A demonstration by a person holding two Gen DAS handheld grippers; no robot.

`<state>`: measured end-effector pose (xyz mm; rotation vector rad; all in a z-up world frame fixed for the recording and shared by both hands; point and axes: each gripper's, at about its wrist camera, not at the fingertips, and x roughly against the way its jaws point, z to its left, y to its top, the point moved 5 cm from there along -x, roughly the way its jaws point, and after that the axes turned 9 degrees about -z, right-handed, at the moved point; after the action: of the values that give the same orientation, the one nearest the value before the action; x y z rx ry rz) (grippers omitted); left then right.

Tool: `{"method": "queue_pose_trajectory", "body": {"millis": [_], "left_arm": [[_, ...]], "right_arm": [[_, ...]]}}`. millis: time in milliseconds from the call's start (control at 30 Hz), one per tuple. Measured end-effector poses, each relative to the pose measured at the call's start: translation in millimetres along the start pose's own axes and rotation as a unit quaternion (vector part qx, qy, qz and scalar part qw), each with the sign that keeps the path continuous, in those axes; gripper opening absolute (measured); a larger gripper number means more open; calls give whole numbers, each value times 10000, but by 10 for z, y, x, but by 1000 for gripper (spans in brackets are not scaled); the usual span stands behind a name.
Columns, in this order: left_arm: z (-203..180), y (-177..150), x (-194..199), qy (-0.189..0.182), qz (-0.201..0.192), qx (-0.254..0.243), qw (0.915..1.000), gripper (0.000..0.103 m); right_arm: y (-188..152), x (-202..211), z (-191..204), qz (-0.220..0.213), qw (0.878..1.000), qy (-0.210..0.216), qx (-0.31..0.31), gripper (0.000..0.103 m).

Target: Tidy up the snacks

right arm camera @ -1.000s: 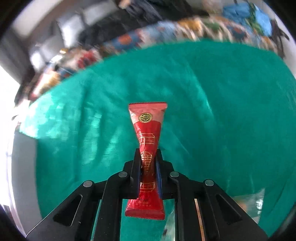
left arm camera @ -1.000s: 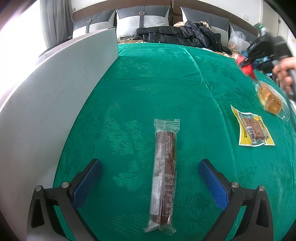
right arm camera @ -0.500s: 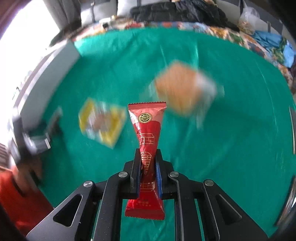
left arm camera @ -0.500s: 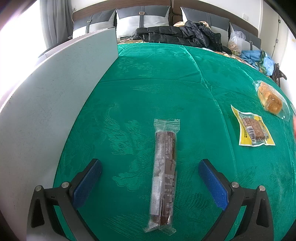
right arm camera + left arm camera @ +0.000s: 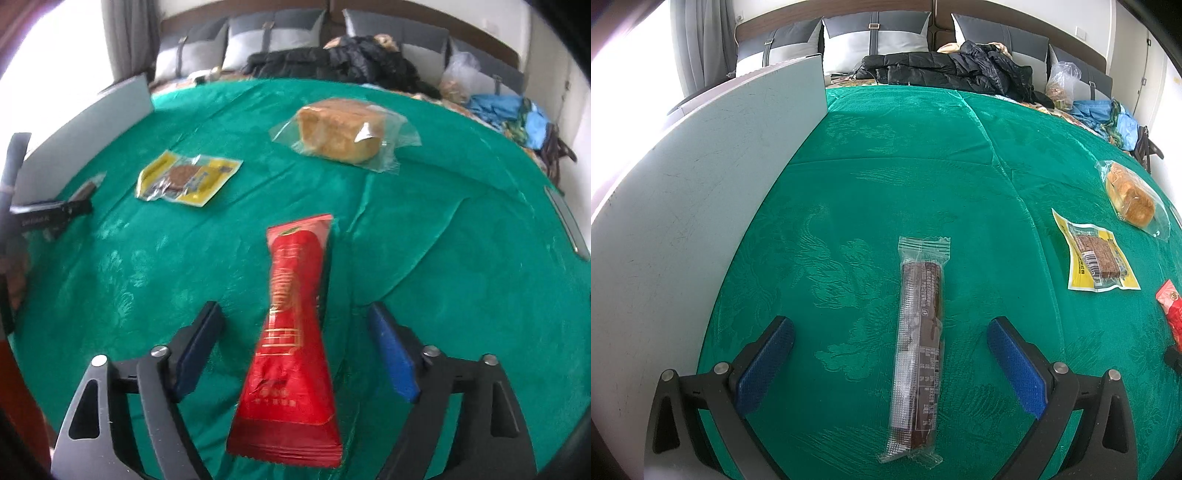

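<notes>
Since half a second ago, the right gripper [image 5: 295, 354] has let go of the red snack packet [image 5: 291, 343]: its blue-padded jaws, then clamped on the packet, now stand wide apart with the packet between them, touching neither pad. Slightly blurred, the packet points lengthwise away from the camera over the green tablecloth [image 5: 461, 229]; whether it lies fully flat cannot be told.

Beyond the red packet, farther along the cloth, sits a clear-wrapped sponge cake [image 5: 341, 129], and to its left a yellow packet [image 5: 186, 177] with a brown biscuit showing through. These two lie near each other but apart, and both are well clear of the red packet. At the left edge of this view the left gripper [image 5: 51, 216] appears as a dark shape beside a grey board [image 5: 92, 129] that lies along the table's left side.

In the left wrist view, the left gripper [image 5: 890, 365] is also spread open. A long chocolate bar in clear wrap [image 5: 919, 343] lies flat on the cloth between its fingers, running lengthwise, touching neither blue pad. The grey board [image 5: 683, 221] runs just beside the left finger. To the right lie the yellow packet [image 5: 1095, 254] and the cake [image 5: 1130, 194], with the red packet [image 5: 1171, 310] just entering at the right edge.

Behind the table, a black jacket [image 5: 953, 70] is heaped against grey cushions [image 5: 875, 37], and a plastic bag [image 5: 1062, 83] and blue cloth [image 5: 1108, 114] sit at the far right.
</notes>
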<state>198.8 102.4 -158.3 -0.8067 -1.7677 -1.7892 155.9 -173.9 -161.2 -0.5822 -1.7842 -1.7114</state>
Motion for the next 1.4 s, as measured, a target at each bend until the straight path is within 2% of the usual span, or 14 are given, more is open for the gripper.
{"method": "queue_pose_trajectory", "body": {"millis": [1400], "left_arm": [[5,-1,2,9,0,-11,10000,103]], "right_arm": [[-2,-51,-14,17,9999,-91,-44,89]]}}
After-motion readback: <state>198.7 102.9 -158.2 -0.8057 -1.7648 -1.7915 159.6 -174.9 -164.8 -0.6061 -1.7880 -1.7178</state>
